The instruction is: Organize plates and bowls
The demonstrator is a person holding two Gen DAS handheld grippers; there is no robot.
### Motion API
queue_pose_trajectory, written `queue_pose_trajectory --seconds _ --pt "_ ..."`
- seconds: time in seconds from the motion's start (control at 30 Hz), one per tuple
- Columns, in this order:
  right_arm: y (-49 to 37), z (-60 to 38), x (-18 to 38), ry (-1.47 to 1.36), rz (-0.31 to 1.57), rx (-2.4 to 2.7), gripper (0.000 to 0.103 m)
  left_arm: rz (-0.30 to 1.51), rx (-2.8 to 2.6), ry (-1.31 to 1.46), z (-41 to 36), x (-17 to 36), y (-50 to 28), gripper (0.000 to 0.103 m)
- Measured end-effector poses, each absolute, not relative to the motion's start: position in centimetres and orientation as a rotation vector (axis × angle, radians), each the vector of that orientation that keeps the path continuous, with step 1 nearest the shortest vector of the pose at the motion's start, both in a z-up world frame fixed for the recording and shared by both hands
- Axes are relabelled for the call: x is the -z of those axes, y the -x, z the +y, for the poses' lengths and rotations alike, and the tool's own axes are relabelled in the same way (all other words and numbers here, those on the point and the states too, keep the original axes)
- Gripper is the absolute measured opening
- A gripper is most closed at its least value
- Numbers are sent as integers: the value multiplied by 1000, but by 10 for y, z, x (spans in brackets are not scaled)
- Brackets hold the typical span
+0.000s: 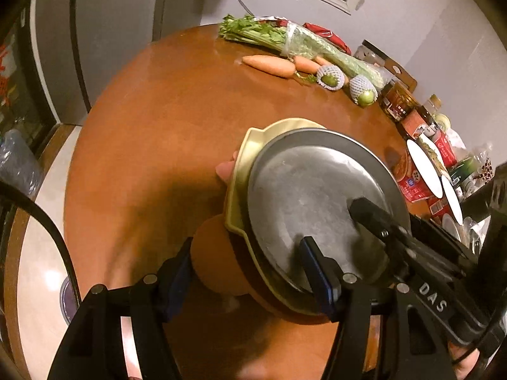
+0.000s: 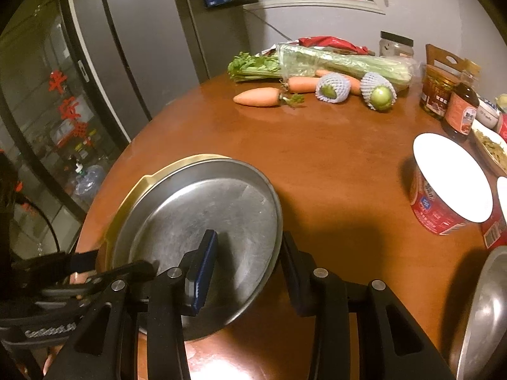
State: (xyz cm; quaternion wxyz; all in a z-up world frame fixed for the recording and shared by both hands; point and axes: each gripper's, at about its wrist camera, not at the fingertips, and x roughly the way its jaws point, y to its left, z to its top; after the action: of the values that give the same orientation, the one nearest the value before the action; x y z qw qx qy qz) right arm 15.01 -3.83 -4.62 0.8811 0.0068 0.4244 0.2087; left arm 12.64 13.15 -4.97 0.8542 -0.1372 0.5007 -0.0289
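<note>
So the steel plate (image 2: 196, 240) sits stacked on a yellow plate (image 1: 240, 171) at the near left of the tabletop (image 2: 332, 164). Right gripper (image 2: 247, 272) has its fingers clamped over the steel plate's near rim, left gripper (image 1: 250, 269) fingers half open straddling the stack's edge, can't tell if gripping. Carrots (image 2: 256, 96) lie far back.

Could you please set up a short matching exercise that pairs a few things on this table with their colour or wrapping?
Things:
1. plate on top of the stack
2. dish right under it
3. round fruits
4. celery

Descriptions:
A. pale yellow, with a notched rim
B. in white foam net sleeves
C. bare grey metal
D. in a clear plastic bag, leaves sticking out

Pairs: 1-C, 2-A, 3-B, 4-D
</note>
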Motion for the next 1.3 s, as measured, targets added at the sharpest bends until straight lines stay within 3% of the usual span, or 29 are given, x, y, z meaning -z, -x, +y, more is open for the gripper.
queue_pose_trajectory --seconds 0.7,1.3 --pt "-167 -93 47 -132 888 -297 41 1043 141 130 81 46 -191 66" --pt "-182 -89 45 -124 904 -263 41 1046 133 116 85 50 -215 65"
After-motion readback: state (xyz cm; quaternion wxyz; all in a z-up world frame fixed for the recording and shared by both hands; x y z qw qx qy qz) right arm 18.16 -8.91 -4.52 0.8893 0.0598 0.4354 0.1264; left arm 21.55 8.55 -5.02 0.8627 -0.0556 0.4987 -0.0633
